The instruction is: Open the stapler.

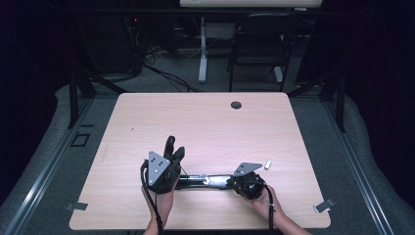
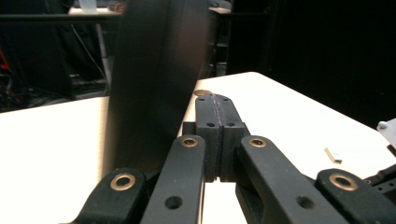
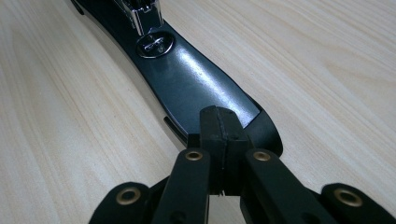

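Note:
A black stapler point(image 1: 205, 181) lies opened near the table's front edge, its base flat on the wood. Its top arm point(image 1: 170, 145) is swung up, and it stands as a blurred dark slab point(image 2: 154, 79) just left of my left gripper's jaws. My left gripper point(image 1: 179, 153) point(image 2: 215, 116) is shut with nothing between its pads, beside that arm. My right gripper point(image 1: 229, 182) point(image 3: 219, 123) is shut too. Its closed tips rest on the rear end of the glossy base point(image 3: 196, 79), past the round metal anvil point(image 3: 154, 45).
A small pale piece point(image 1: 267, 164) point(image 2: 334, 155) lies on the table point(image 1: 205, 122) right of the stapler. A cable hole point(image 1: 236, 105) sits near the far edge. Tape tabs point(image 1: 324, 205) mark the front corners. A chair point(image 1: 257, 44) stands beyond the table.

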A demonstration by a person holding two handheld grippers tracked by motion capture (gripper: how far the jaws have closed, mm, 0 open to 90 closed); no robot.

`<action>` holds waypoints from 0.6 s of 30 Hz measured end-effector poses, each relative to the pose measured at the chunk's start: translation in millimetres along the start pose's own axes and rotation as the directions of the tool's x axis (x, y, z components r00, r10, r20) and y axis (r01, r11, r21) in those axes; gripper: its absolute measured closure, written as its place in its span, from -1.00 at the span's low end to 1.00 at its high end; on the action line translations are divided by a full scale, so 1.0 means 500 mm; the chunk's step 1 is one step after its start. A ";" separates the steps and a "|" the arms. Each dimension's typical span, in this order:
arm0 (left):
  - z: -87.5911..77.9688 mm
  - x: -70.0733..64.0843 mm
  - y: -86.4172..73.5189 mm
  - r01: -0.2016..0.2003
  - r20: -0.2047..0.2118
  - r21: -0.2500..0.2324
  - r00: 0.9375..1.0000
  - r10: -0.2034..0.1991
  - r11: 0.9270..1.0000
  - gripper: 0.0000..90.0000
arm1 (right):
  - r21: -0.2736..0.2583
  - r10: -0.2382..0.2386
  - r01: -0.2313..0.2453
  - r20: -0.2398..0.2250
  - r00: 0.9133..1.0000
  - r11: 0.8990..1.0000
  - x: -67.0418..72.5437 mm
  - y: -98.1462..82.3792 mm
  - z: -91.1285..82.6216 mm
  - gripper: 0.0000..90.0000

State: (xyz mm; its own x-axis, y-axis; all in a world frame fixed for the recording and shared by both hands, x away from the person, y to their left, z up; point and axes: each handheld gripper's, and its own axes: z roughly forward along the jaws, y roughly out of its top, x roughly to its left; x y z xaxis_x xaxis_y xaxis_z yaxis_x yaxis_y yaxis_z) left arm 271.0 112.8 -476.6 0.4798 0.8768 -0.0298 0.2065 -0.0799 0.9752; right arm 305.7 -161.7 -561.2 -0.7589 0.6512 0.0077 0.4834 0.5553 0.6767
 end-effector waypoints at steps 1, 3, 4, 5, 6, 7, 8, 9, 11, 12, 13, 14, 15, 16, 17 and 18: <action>0.000 0.001 0.000 -0.001 -0.002 -0.002 1.000 0.001 1.000 1.00 | 0.001 0.001 -0.001 -0.001 1.000 1.000 0.000 0.000 0.000 1.00; -0.002 0.002 0.000 -0.001 -0.010 -0.001 1.000 0.001 1.000 1.00 | 0.001 0.000 0.000 -0.001 1.000 1.000 0.000 0.000 0.000 1.00; -0.002 0.003 0.000 0.000 -0.013 -0.004 1.000 0.000 1.000 1.00 | -0.002 0.000 0.000 0.001 1.000 1.000 0.000 0.000 0.000 1.00; -0.003 0.004 0.000 0.000 -0.013 -0.005 1.000 0.000 1.000 1.00 | 0.001 -0.003 0.003 0.004 1.000 1.000 0.001 0.000 0.000 1.00; -0.004 0.005 0.000 -0.003 -0.015 -0.004 1.000 0.003 1.000 1.00 | 0.002 -0.004 0.004 0.005 1.000 1.000 0.001 0.001 0.000 1.00; -0.005 0.006 0.000 -0.001 -0.017 -0.004 1.000 0.001 1.000 1.00 | 0.002 -0.003 0.003 0.004 1.000 1.000 0.001 0.000 0.000 1.00; -0.006 0.008 0.000 -0.002 -0.020 -0.003 1.000 0.002 1.000 1.00 | 0.001 -0.003 0.003 0.004 1.000 1.000 0.001 0.000 0.000 1.00; -0.007 0.009 0.000 -0.004 -0.023 -0.003 1.000 0.004 1.000 1.00 | 0.001 -0.004 0.004 0.004 1.000 1.000 0.001 0.000 0.000 1.00; -0.009 0.012 0.000 -0.017 -0.033 -0.001 0.999 0.017 1.000 1.00 | 0.003 -0.005 0.005 0.003 1.000 1.000 0.000 0.001 0.000 1.00; -0.010 0.011 -0.001 -0.030 -0.045 0.001 0.999 0.030 1.000 1.00 | 0.003 -0.005 0.005 0.002 1.000 1.000 0.000 0.001 0.000 1.00; -0.010 0.011 -0.002 -0.040 -0.053 -0.001 0.998 0.040 0.999 1.00 | 0.003 -0.004 0.004 0.002 1.000 1.000 0.000 0.001 0.000 1.00; -0.011 0.012 -0.003 -0.040 -0.055 -0.001 0.998 0.040 0.999 1.00 | 0.004 -0.004 0.004 0.004 1.000 1.000 0.000 0.001 0.000 1.00; -0.012 0.014 -0.004 -0.037 -0.058 -0.001 0.998 0.037 0.999 1.00 | 0.006 -0.006 0.006 0.006 1.000 1.000 0.001 0.001 0.000 1.00; -0.013 0.016 -0.006 -0.030 -0.059 -0.001 0.998 0.029 1.000 1.00 | 0.006 -0.006 0.006 0.007 1.000 1.000 0.001 0.001 0.000 1.00; -0.014 0.019 -0.008 -0.021 -0.056 0.004 0.998 0.021 1.000 1.00 | 0.007 -0.006 0.006 0.006 1.000 1.000 0.001 0.001 -0.001 1.00; -0.014 0.021 -0.010 -0.017 -0.053 0.007 0.998 0.017 1.000 1.00 | 0.006 -0.006 0.006 0.005 1.000 1.000 0.001 0.001 0.000 1.00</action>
State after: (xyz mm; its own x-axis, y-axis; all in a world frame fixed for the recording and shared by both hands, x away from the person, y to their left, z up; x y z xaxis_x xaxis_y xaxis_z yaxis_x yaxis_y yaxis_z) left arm 269.0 125.8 -480.4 0.4379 0.8990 -0.0012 0.2046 -0.0983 0.9739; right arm 305.6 -161.3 -560.7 -0.7595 0.6505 -0.0004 0.4814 0.5626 0.6722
